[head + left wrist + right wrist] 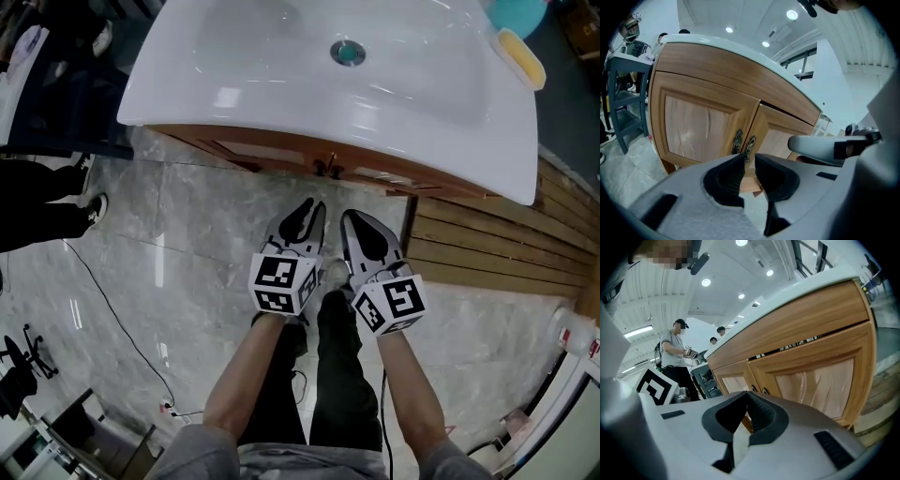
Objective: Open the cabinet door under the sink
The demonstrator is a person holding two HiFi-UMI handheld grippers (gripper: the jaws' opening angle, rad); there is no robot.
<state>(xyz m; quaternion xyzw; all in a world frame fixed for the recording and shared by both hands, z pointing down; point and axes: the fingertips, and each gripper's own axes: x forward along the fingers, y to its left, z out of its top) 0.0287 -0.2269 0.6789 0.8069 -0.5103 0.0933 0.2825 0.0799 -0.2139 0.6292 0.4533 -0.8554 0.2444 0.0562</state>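
Head view, from the left: a bystander's legs point(37, 220) at the frame edge, a thin cable point(112, 309) trailing over the grey marble floor point(187, 244). The white sink point(281, 75) fills the top, its drain point(347, 52) near the middle. The wooden cabinet point(281, 148) sits directly under it, with only its top edge showing from above.

The left gripper point(314, 211) is held low in front of the cabinet, clear of it, pointing at the pair of metal handles point(328, 169). In the left gripper view its jaws stand a little apart, a narrow gap between the black pads point(729, 176), with nothing in the gap. Beyond the tips are the left door point(698, 126) and right door point(776, 136), both looking shut. The two ornate handles flank the centre seam.

The right gripper point(361, 225) is just beside the left one, at the same level and also short of the cabinet. In the right gripper view its jaw tips are pressed together, holding nothing. The doors lie ahead and slightly above, and two people point(675, 352) stand in the background to the left.

Far right: wooden slats point(487, 244) run along the floor beside the cabinet, and a yellow object point(521, 56) rests on the sink rim.
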